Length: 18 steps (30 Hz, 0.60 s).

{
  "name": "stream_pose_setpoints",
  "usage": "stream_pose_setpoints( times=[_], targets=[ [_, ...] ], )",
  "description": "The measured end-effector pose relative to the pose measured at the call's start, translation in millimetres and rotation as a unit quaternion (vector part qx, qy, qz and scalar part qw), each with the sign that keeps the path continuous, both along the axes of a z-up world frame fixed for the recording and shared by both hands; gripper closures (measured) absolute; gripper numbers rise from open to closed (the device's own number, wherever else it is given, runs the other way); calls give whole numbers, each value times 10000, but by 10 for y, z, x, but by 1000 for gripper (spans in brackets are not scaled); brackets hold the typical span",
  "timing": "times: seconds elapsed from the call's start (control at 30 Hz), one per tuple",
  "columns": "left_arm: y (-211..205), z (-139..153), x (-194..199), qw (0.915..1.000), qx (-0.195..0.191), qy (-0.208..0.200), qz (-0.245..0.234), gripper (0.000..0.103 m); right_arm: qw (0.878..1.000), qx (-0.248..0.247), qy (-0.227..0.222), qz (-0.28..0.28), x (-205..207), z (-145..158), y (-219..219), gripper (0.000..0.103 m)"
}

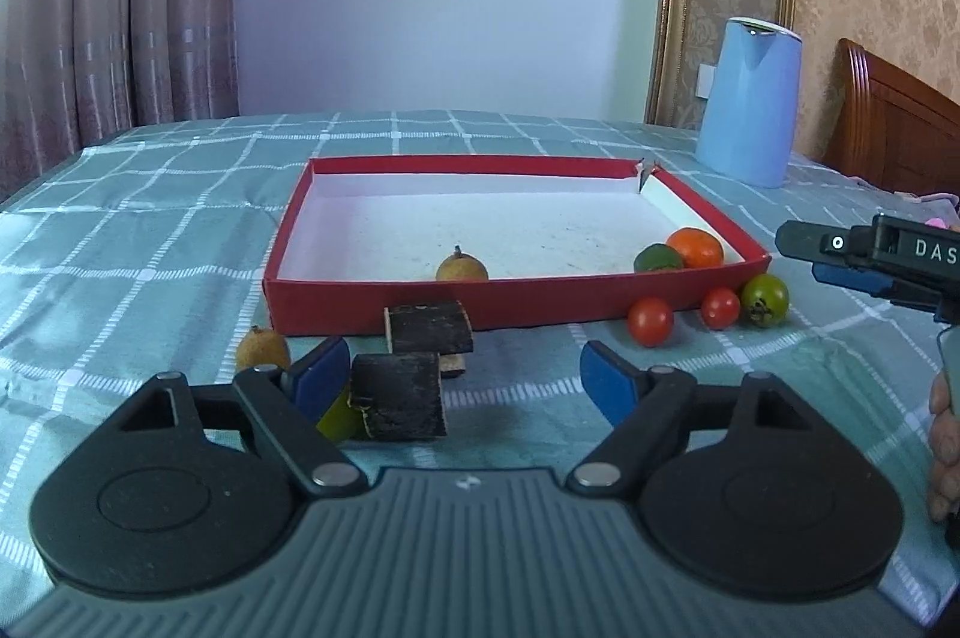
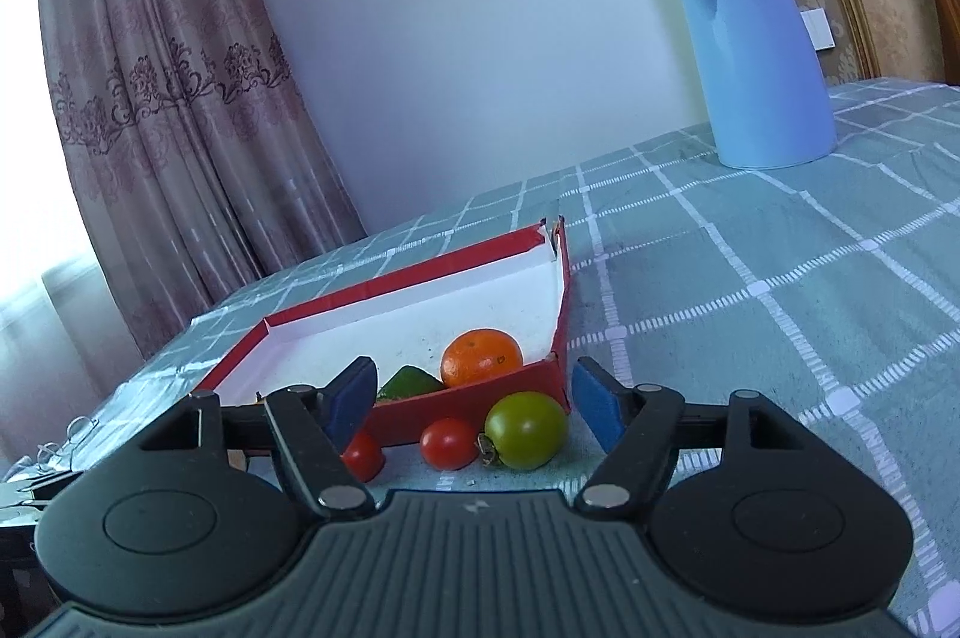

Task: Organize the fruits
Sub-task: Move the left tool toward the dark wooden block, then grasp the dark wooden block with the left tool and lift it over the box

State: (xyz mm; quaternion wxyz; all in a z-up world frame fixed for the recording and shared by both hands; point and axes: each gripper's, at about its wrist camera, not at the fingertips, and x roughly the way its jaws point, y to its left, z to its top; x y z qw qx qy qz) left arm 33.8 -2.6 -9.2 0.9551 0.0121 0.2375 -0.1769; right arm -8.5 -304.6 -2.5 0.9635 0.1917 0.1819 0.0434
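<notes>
Left gripper [image 1: 465, 377] spread wide, two dark bark blocks [image 1: 399, 401] between its fingers, red tray [image 1: 372, 299] ahead. Right gripper [image 2: 474, 395] spread wide, green tomato [image 2: 527, 429] and cherry tomato [image 2: 449, 443] between fingers, against tray wall.

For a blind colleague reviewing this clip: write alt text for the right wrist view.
The open right gripper hovers low over a checked tablecloth, aimed at a green tomato and two red cherry tomatoes lying just outside a red tray. Inside the tray's near corner sit an orange and a green fruit; a blue kettle stands behind.
</notes>
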Motion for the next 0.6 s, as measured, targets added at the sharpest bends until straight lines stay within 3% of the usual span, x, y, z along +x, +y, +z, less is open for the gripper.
stream_pose_setpoints(
  times=[0.13,0.4,0.43,0.57,0.6],
  targets=[
    [-70,2,-27,9998,-16,53,-191,21,10000,57,-27,-19,-7,-4,-17,31],
    [-41,-45,92,9988,-2,462,179,23,9998,206,-40,-47,-20,-21,-71,30],
    [-49,-45,97,9988,16,460,191,26,9997,216,-38,-47,-14,-18,-73,30],
    [-43,-81,157,9976,-15,647,233,63,9997,250,-29,-53,-10,-25,-88,30],
    [-39,-83,163,9974,-25,667,253,66,9997,250,-24,-48,-8,-25,-89,30]
  ],
)
